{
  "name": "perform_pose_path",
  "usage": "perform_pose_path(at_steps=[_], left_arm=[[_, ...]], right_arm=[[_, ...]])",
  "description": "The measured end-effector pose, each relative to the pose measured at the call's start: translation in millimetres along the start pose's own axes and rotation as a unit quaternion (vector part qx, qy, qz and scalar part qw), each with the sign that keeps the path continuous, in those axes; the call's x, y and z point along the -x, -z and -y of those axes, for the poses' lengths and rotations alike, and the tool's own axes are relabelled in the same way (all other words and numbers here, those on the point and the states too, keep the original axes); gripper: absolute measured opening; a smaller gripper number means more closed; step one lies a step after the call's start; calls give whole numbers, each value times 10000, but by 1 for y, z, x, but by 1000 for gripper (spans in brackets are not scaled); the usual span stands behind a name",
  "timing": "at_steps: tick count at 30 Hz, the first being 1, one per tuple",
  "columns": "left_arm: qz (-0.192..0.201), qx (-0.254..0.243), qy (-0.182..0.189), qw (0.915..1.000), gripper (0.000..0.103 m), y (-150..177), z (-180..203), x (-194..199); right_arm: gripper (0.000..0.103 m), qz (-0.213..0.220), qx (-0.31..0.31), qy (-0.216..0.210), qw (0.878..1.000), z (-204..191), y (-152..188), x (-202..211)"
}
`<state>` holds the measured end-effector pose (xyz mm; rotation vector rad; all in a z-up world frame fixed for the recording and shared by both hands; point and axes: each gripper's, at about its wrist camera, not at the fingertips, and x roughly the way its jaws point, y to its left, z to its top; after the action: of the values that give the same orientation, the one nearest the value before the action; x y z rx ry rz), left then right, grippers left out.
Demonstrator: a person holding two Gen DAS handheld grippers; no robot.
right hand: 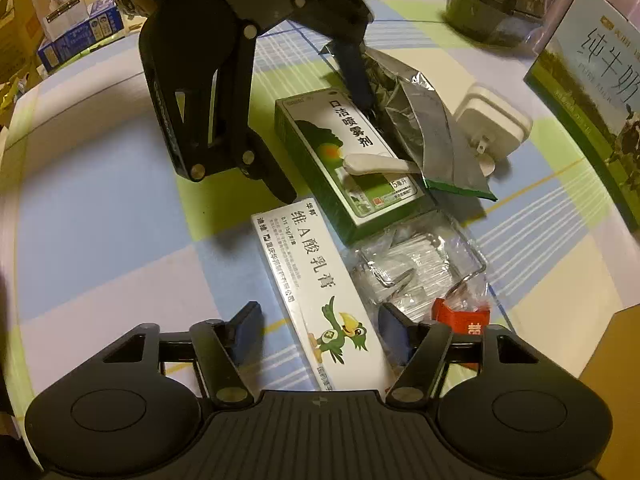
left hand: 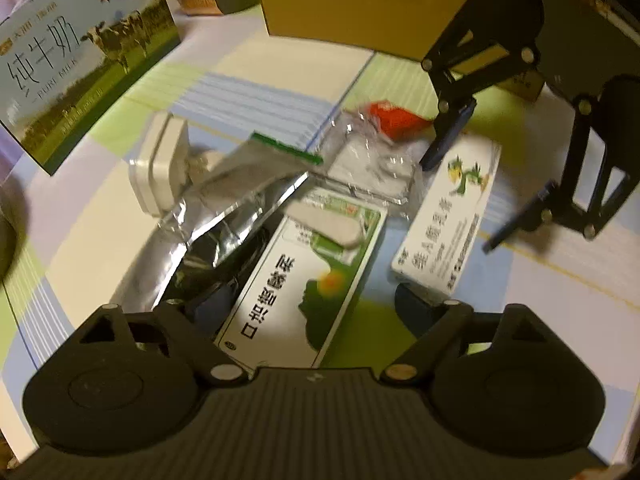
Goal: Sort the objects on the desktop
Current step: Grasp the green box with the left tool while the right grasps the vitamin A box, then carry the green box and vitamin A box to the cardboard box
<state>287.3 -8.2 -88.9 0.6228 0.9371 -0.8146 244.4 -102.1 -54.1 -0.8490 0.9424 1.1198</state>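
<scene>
A green spray box lies on the checked tablecloth, with a small white plastic piece resting on it. My left gripper is open, one finger on each side of that box. Beside it lies a long white ointment box with a green bird. My right gripper is open and straddles the white box's bird end. Its right finger sits close to the box edge, and a gap shows at its left finger.
A silver foil pouch, a white charger, a clear plastic bag and a red packet crowd the boxes. A milk carton case and a cardboard box border the table.
</scene>
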Motion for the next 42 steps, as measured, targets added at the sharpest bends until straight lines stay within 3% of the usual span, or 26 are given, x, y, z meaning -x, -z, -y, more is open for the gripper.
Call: perform_pose_path(at_steps=[3,6,7,14,19,22,25,31,37,42], left_arm=[[-122,59,64,9999,70,4,0,2],[-195,230,66,9995,53,12,6,7],[-230,336,52,9992,52,15,10,9],[-236,1289,-152,9913,51,45,51,36],[-233,1689,-445,9844,51,67,98,56],[-145,2002,-608,9778,52,76,116,65],[50,2270,-685,9715,60,79,125,72],[113,2522,-850,9639,68,73,125,72],[265,3106,-1260,9418,70,71,123,69],[324,3364,-1391,9308,70,69,132,62]], right_arm=[[45,-35,-72,3,10000,1,1,-1],[40,-58,-250,-64,9997,1,5,3],[38,-61,-323,-78,9994,0,7,4],[35,-141,-1537,-165,9879,-11,39,23],[35,-147,-2754,-235,9609,-17,68,39],[36,-31,-3151,-308,9486,-23,78,46],[36,77,-3195,-248,9472,-31,80,50],[40,264,-3210,-15,9467,-45,85,49],[44,306,-3032,118,9524,-40,81,44],[44,174,-2879,118,9574,-39,79,40]])
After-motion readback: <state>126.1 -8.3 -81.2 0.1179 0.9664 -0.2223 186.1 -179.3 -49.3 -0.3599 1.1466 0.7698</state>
